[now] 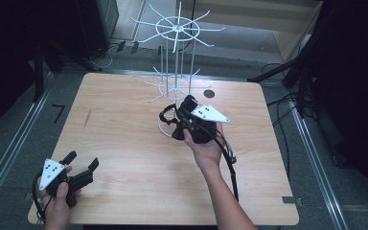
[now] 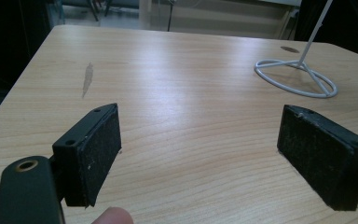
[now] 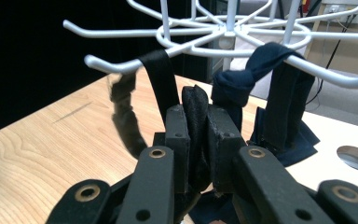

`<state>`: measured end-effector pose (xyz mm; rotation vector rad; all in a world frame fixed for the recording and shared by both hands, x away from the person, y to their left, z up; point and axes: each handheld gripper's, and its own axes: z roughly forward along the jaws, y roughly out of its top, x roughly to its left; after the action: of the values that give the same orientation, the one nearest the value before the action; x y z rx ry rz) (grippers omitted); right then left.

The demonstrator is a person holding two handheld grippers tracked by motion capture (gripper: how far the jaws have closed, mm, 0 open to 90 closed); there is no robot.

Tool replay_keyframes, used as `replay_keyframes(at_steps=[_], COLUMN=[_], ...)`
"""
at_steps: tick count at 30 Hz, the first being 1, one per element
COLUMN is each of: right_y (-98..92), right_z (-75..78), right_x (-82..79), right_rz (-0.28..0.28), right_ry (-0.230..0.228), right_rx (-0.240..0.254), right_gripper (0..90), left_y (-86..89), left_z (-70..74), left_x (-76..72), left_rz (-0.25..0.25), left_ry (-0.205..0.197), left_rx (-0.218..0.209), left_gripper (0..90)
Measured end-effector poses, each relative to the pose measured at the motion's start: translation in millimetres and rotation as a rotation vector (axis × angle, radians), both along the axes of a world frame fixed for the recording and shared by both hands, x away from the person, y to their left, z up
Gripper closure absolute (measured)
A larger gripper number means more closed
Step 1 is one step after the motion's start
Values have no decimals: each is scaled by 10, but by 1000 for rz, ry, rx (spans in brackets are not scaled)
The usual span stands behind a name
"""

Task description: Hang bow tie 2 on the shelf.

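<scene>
Hanging step: a dark cloth band (image 3: 196, 121) is being hung on or taken off the lower ring of the white wire rack (image 1: 175, 86); which of the two cannot be told.
Right gripper (image 3: 196, 140): clenched on a fold of the band, just below the rack's lower hooks.
Band's place: pinched between the right jaws, with a strap of it (image 3: 161, 84) looped over one hook (image 3: 116, 64) of the rack's lower ring.
Other cloth: a knotted dark blue piece (image 3: 242, 81) is draped over a neighbouring hook of the same ring, just beside the held band.
Left gripper (image 1: 79, 165): released, jaws wide apart with nothing between them, resting well apart from the rack, toward the table's (image 1: 124, 143) near left corner.
Rack's foot: a white wire ring (image 2: 296, 77) stands on the table.
Next move, as judged: the strap must be kept seated on its hook while the pinched fold is eased, without dragging the blue piece off its own hook.
</scene>
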<state>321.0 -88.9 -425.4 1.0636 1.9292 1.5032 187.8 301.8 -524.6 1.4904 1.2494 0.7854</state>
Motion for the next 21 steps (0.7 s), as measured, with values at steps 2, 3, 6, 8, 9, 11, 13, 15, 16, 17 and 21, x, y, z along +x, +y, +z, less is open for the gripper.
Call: replay_keyframes(at_steps=[2, 3, 6, 8, 9, 11, 13, 15, 16, 17, 21], right_y=[25, 44, 89, 120, 130, 143, 153, 163, 166, 170, 178], right_z=[-16, -26, -53, -83, -98, -126, -146, -166, -174, -185, -197], right_x=[9, 13, 24, 39, 49, 69, 86, 107, 114, 124, 132], right_rz=[-2, -3, -8, -11, -13, -19, -23, -27, -26, -29, -28], right_ry=[2, 3, 7, 13, 13, 18, 23, 27, 31, 32, 37], right_rx=[-4, -10, -27, -41, -48, -56, -62, -71, -69, -69, -62], right_gripper=[820, 820, 820, 819, 819, 819, 819, 819, 819, 819, 814], left_y=[-1, 0, -2, -3, -3, 0, 1, 1, 2, 1, 2], left_z=[0, 0, 0, -1, 0, 0, 0, 0, -1, 0, 0], left_x=[0, 1, 0, 0, 0, 0, 1, 1, 2, 2, 1], left_rz=[1, 0, 0, 1, 1, 0, -1, -1, -1, -1, 0], left_ry=[0, 0, 0, 0, -1, 0, 0, 1, 0, 0, 0], left_rx=[0, 1, -1, -1, -1, 0, 0, 0, -1, -1, 1], left_gripper=[145, 144, 145, 145, 144, 144, 145, 145, 145, 145, 144])
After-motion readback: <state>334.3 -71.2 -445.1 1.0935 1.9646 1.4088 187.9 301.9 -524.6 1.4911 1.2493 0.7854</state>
